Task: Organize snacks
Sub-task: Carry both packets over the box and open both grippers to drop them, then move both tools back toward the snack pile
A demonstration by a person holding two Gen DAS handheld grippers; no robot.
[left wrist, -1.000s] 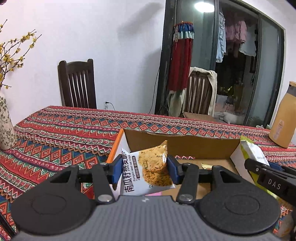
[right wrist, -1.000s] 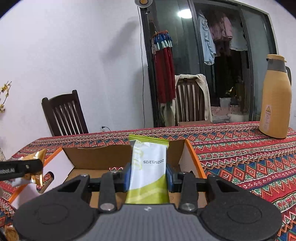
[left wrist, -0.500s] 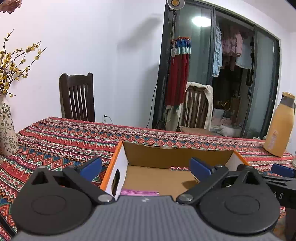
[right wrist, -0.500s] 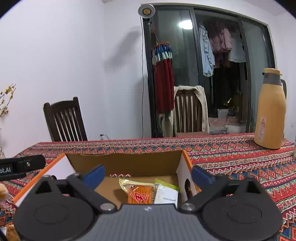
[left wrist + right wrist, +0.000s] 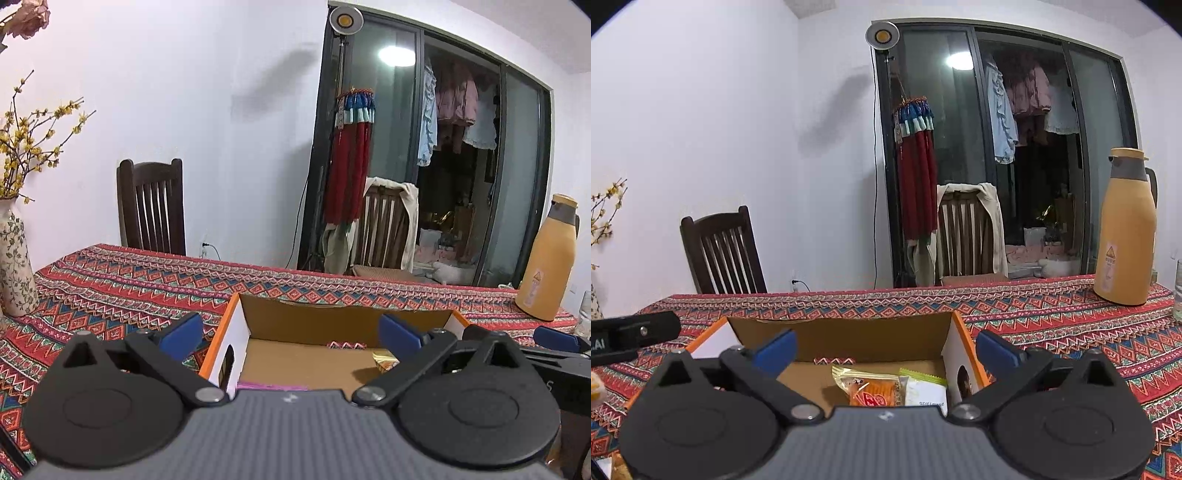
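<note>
**Both claws spread above the box**

Left gripper (image 5: 291,334) and right gripper (image 5: 886,349) just sprung wide, nothing between the pads. Orange snack packet (image 5: 873,391) and green-white packet (image 5: 925,391) lying in cardboard box (image 5: 842,338), near its right wall. Bare tablecloth (image 5: 1052,325) around the rim.

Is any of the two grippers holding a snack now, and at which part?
Nothing is held. The left gripper and right gripper are both open and empty above the cardboard box.

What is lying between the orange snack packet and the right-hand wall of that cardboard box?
In the right wrist view, a white and green snack packet lies there, beside the orange snack packet and close to the box's right wall.
</note>
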